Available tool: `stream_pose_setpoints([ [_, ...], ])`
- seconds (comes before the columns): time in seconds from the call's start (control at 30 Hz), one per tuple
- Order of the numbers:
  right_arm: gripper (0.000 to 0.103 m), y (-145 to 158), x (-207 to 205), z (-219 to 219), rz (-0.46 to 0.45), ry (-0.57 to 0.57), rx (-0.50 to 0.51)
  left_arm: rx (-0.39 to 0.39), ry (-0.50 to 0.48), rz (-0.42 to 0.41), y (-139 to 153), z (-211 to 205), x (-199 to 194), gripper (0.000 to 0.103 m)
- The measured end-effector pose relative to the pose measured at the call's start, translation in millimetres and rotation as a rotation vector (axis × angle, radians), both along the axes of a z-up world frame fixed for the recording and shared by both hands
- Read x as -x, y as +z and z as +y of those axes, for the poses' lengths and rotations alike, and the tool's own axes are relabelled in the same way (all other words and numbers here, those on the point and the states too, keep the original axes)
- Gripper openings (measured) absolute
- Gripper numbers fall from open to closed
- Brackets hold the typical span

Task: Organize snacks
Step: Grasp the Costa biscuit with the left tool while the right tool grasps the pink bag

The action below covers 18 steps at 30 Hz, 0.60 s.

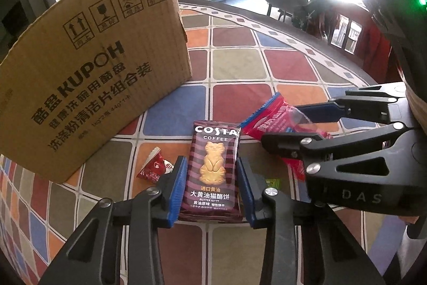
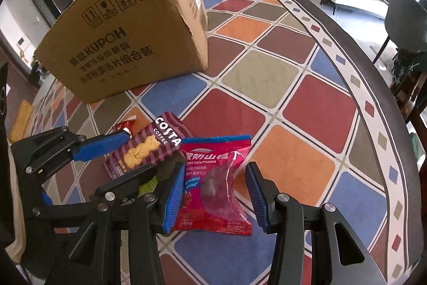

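The left gripper has its jaws open astride the Costa biscuit packet; the right gripper has its jaws open around the red hawthorn packet. Both packets lie on the bench, near the cardboard box.

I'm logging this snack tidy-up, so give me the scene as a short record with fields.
surface: table with a colourful checked cloth
container: cardboard box, standing at the back
left gripper: open, fingers either side of the Costa biscuit packet
right gripper: open, fingers either side of the red hawthorn packet
loose item: small red candy beside the biscuit packet
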State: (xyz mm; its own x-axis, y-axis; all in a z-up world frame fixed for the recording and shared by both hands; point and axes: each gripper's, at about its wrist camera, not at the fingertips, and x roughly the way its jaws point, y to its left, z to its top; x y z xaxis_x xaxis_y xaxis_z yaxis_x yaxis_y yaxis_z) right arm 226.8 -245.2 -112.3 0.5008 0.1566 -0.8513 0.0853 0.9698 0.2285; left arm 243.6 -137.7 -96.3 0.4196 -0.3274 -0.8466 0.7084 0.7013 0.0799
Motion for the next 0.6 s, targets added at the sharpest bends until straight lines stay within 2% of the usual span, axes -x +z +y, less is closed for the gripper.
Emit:
stream_pose_setpoints([
  [0.07, 0.037, 0.3, 0.5, 0.7, 0.003, 0.000, 0.004, 0.011, 0.011, 0.007, 0.6, 1.4, -0.7, 0.035],
  [0.23, 0.035, 2.3, 4.9, 0.4, -0.009, 0.004, 0.004, 0.043, 0.046, 0.026, 3.3, 5.2, -3.0, 0.035],
  [0.6, 0.035, 18.0, 11.0, -0.2, -0.059, 0.004, 0.010, 0.098, 0.137, -0.008, 23.3, 20.7, 1.6, 0.035],
])
